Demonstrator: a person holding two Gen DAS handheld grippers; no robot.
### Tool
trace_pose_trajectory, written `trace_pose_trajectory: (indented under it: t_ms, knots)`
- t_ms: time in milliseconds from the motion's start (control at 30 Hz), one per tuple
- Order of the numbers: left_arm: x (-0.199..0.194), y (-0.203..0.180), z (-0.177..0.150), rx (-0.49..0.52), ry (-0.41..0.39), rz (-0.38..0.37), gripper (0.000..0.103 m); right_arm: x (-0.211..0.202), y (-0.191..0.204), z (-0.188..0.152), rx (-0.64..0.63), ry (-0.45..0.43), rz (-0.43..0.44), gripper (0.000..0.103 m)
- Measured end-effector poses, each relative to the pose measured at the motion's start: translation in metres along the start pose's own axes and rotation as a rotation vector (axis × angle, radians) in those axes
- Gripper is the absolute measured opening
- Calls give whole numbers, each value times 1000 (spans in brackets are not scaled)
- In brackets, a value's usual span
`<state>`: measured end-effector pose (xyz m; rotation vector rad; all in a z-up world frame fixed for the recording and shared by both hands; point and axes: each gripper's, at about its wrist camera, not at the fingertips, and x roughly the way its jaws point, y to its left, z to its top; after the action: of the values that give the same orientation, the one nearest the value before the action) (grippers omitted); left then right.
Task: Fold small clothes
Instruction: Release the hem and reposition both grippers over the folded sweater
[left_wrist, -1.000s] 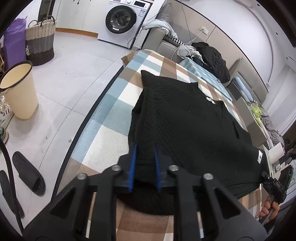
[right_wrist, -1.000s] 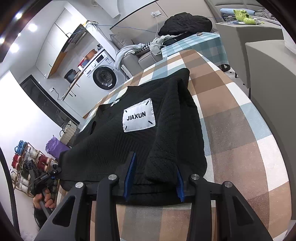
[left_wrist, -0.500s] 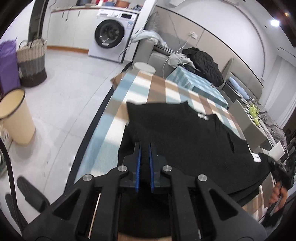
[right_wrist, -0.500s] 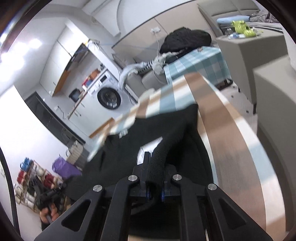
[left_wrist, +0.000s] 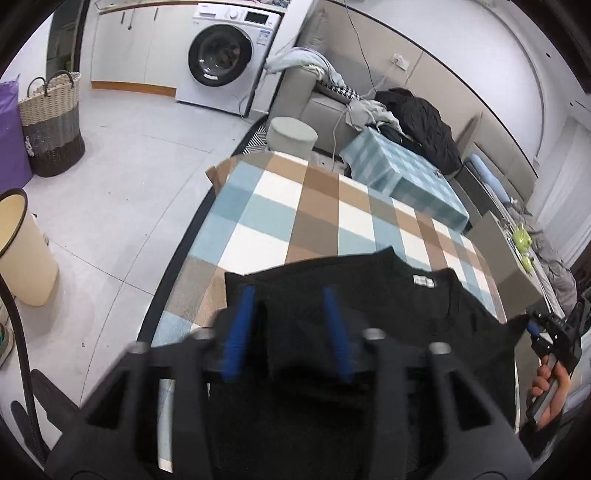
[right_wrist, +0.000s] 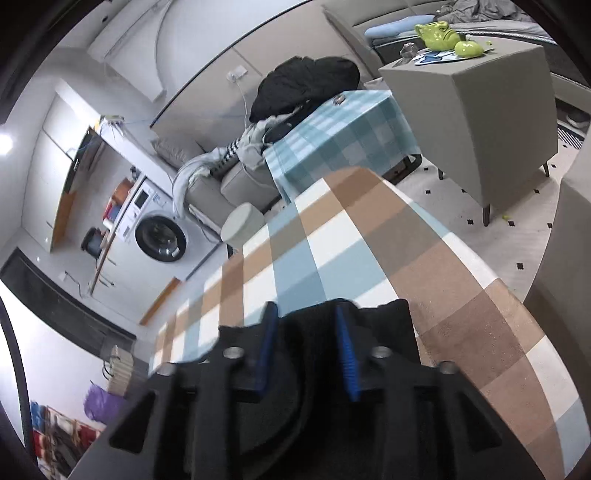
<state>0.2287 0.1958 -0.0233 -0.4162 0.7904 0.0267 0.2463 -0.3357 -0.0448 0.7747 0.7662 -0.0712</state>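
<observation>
White washing machine (left_wrist: 221, 55) against the far wall, woven laundry basket (left_wrist: 51, 123) (two-toned), cream bin (left_wrist: 22, 247), grey sofa (left_wrist: 328, 107) heaped with clothes, round stool (left_wrist: 291, 134).

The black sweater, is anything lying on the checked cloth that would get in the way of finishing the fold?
Nothing visible does. The black sweater lies alone on the checked cloth, whose far part is bare. Both hand-held grippers, left and right, have just been opening, with sweater fabric between their blue pads.

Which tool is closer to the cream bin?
Left. The left tool is at the sweater edge nearest the cream bin; the right tool, opposite. Both jaws just opening, cloth between.
</observation>
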Motion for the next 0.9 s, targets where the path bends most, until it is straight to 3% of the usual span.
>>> trace_pose_trajectory:
  t_ms: [33,67,300,467,500,533,567,833,900]
  knots:
    - [0,1,-3,2,-2,-7,52,-4,0,-1,-17,-5,12,47]
    - [0,2,-5,2,0,-11,54,-8,-1,-2,-31,-9,15,51]
    - [-6,8,-35,-17,33,-36,55,-33,-15,-21,-39,43,63,55]
    - [4,1,-59,-14,96,-89,55,-21,-20,-44,-25,124,88,58]
    - [6,-1,-61,-13,99,-103,45,-15,-21,-48,-21,140,84,58]
    - [9,-3,-63,-7,97,-113,28,-11,-22,-52,-14,153,83,58]
    - [11,-6,-65,10,99,-110,24,-7,-23,-54,-3,168,91,58]
    - [17,-15,-41,22,45,-164,24,30,-3,-60,23,236,135,58]
    - [22,-11,-29,2,32,-170,31,39,1,-55,58,234,168,58]
